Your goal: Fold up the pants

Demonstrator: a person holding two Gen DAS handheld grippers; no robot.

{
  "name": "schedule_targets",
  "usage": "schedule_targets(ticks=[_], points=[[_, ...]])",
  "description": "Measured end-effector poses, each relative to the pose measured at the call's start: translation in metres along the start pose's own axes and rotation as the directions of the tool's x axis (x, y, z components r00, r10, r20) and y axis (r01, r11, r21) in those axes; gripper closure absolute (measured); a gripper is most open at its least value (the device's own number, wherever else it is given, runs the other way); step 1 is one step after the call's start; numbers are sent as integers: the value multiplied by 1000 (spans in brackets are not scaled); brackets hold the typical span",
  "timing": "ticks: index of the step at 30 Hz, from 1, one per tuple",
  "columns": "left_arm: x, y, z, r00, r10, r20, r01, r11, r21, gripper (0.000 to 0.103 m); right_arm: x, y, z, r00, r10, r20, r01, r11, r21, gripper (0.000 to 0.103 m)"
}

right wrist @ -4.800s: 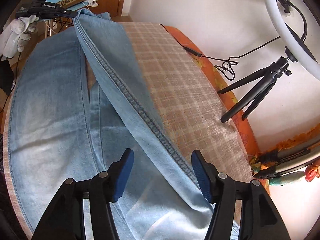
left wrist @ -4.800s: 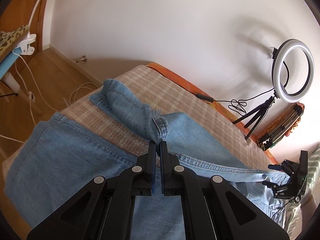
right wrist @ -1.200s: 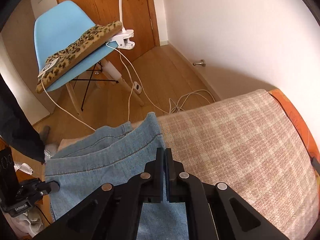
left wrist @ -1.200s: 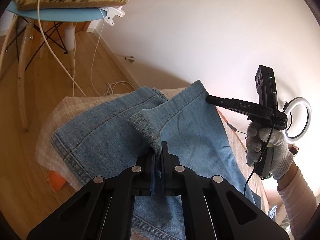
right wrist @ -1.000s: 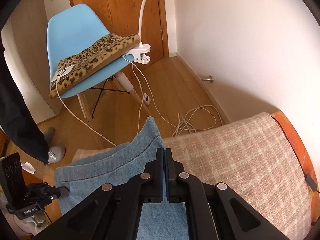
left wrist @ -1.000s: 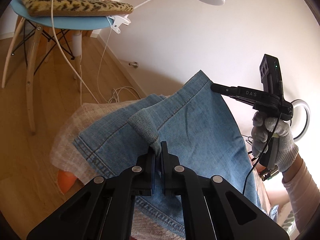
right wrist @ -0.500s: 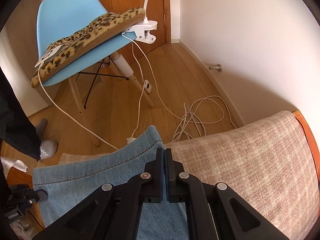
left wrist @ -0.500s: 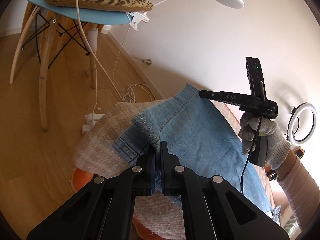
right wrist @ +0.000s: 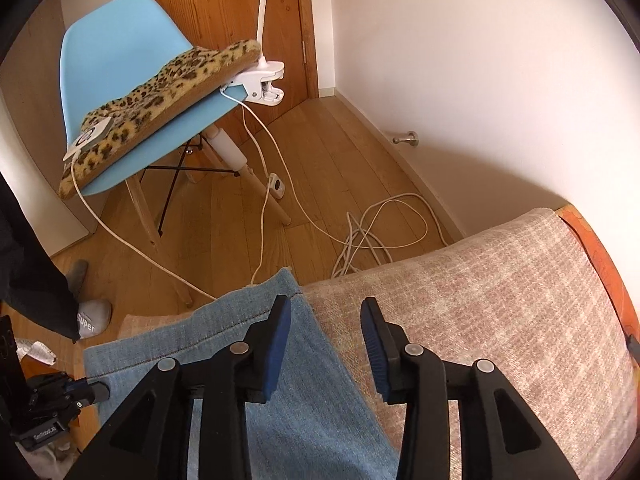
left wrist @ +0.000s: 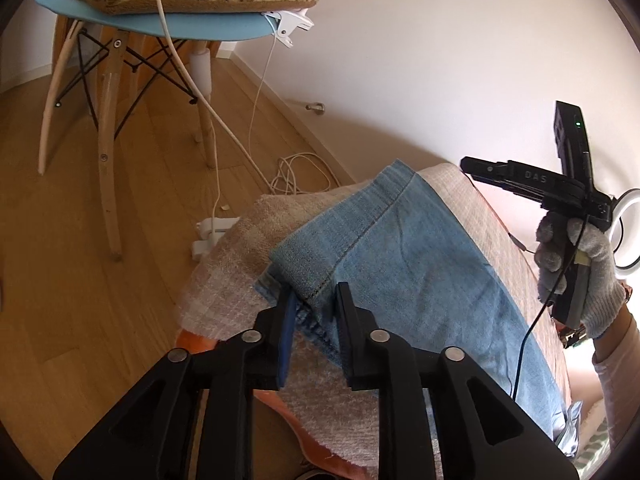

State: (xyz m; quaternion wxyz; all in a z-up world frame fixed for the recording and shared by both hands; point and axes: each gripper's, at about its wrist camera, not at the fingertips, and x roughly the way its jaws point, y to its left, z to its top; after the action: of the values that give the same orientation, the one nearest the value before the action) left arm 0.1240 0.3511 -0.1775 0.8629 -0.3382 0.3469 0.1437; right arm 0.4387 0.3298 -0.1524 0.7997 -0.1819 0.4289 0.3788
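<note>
The light-blue jeans [left wrist: 404,248] lie folded on a plaid blanket [left wrist: 228,280], hem end at the bed's edge. My left gripper [left wrist: 314,296] has its jaws opening. The near hem corner [left wrist: 298,264] lies loose between its fingers, and the pads do not press on it. My right gripper [right wrist: 326,308] is also opening, straddling the jeans' far edge [right wrist: 308,344], with the far hem corner [right wrist: 286,280] just ahead of its left finger. In the left wrist view the right gripper [left wrist: 468,164] hovers past the far hem, held by a gloved hand [left wrist: 580,268].
A blue chair [right wrist: 120,52] with a leopard cushion [right wrist: 160,92] and a clip lamp [right wrist: 260,80] stands on the wood floor beyond the bed end. White cables [right wrist: 380,236] lie on the floor. An orange cover [right wrist: 596,248] edges the blanket. A ring light [left wrist: 628,232] stands far right.
Both grippers were shut on the hem corners half a second ago and now stand apart. The hem has settled onto the blanket, and the right gripper has sunk toward it.
</note>
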Motion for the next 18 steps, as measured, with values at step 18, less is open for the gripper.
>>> schedule_targets(ticks=[18], points=[[-90, -116, 69, 995, -103, 11, 93, 932, 351, 74, -255, -44, -120, 958, -180, 222, 123, 961, 247, 20]])
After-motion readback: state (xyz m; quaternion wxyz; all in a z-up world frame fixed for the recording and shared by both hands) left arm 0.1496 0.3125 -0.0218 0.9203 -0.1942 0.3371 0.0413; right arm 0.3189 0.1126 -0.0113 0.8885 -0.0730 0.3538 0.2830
